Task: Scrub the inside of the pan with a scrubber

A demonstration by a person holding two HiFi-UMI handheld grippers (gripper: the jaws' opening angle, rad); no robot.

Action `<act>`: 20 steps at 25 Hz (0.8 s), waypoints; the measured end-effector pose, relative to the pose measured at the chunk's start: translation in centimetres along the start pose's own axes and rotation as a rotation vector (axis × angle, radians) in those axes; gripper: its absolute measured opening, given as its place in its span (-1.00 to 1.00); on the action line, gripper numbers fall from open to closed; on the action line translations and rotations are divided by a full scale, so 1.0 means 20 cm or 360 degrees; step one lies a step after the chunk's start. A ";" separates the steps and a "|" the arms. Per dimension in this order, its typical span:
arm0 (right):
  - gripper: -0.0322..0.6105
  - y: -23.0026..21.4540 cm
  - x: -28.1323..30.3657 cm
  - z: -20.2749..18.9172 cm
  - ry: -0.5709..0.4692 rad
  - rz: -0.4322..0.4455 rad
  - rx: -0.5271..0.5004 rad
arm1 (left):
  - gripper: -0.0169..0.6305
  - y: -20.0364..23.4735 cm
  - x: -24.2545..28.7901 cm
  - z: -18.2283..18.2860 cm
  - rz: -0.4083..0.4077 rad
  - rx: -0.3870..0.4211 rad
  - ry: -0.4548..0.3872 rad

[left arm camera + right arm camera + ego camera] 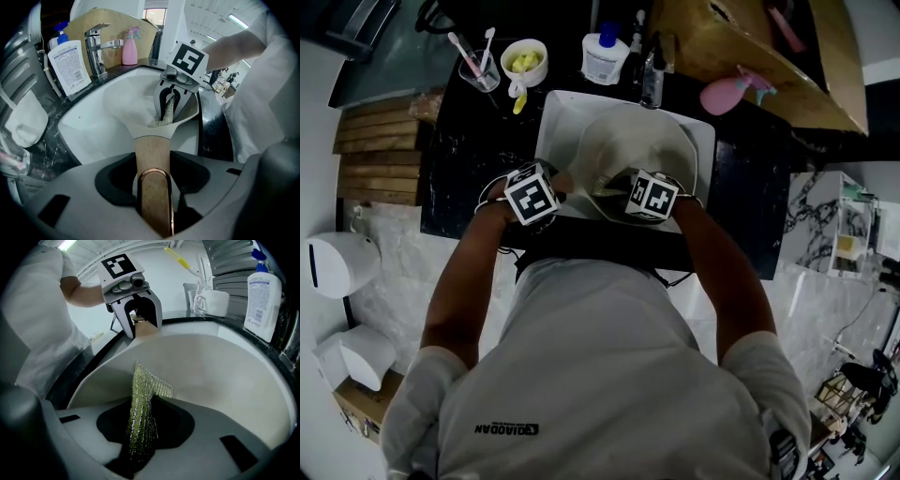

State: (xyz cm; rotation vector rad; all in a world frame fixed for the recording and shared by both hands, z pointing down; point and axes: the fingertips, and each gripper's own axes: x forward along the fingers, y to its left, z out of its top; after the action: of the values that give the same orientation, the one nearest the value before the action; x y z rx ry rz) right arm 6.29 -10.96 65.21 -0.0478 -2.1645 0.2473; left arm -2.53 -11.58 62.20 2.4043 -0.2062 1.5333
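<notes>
Two grippers, one pan, and both are committed. On the near side, the left gripper [152, 187] has its jaws closed tight on the pale wooden handle [153, 161] with its copper hanging loop. That steadies the off-white round pan [211, 376], which sits tilted in the white rectangular sink basin [551, 108]. Across from it, the right gripper [140, 432] has its jaws pinched shut on the green-silver mesh scrubber [140, 394]. The scrubber's free corner pokes out and touches the pan's inner wall near the handle side.

To scrub well from here, the mesh likely needs pressing flatter so more than a corner meets the coating. Overlapping circles from wall to base would suit, with a firm handle grip so the pan doesn't twist or skid on the slick basin. That mesh looks floppy and may fold away under a loose pinch.

Around the sink runs a black marbled countertop [455, 169]. Along its back edge stand a chrome faucet [96, 49], a white pump bottle [70, 58], a pink spray bottle [130, 47] and a clear cup of toothbrushes [478, 70]. Room is tight, and a wide stroke risks the faucet.
</notes>
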 end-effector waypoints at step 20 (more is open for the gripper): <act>-0.61 -0.59 -0.43 -0.11 -0.0014 -0.0798 0.0208 | -0.28 0.00 0.00 0.00 0.0015 0.0011 -0.0001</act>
State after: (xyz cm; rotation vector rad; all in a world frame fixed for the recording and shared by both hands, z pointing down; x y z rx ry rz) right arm 13.69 -23.29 61.79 0.5634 -2.0868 0.0964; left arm -2.53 -11.64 62.20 2.4124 -0.2126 1.5397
